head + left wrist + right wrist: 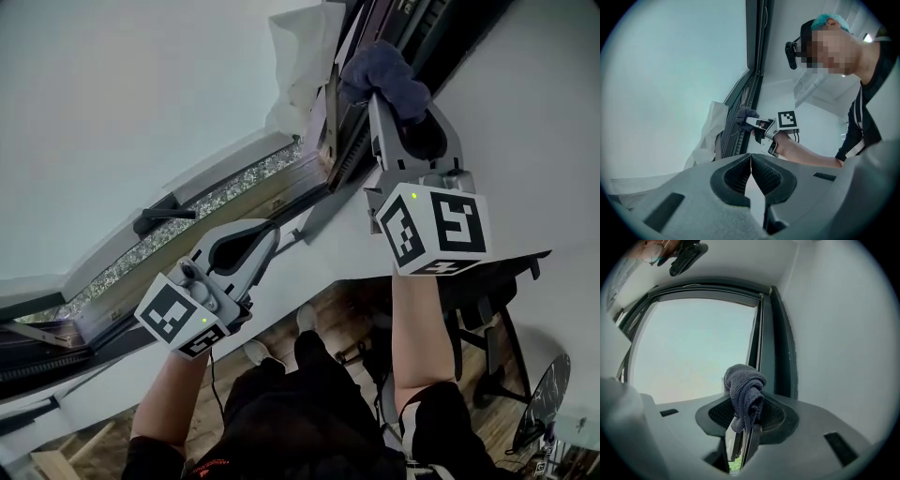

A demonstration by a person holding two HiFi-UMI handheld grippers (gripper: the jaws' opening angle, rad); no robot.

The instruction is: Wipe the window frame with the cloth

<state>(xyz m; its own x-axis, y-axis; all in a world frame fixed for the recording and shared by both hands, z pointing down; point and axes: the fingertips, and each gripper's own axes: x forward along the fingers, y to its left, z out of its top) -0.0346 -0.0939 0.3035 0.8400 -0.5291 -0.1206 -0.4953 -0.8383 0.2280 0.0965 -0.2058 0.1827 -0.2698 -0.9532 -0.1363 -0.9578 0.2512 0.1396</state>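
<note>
A dark blue-grey cloth point(378, 67) is bunched in my right gripper point(401, 97), which is shut on it. It is held up against the dark upright window frame point(339, 127). In the right gripper view the cloth point(745, 389) hangs over the jaws, in front of the frame's vertical bar point(777, 343). My left gripper point(268, 234) is lower, near the sill, with its jaws shut and nothing in them. The left gripper view shows the closed jaws of the left gripper point(751, 161), with the cloth point(744, 114) and the right gripper point(758, 124) beyond them at the frame point(757, 56).
A white sheet point(302, 58) is bunched beside the frame at the top. A black window handle point(164, 216) sticks out of the lower sash. Below are a black office chair point(487, 305), a fan point(546, 401) and wooden floor point(337, 309).
</note>
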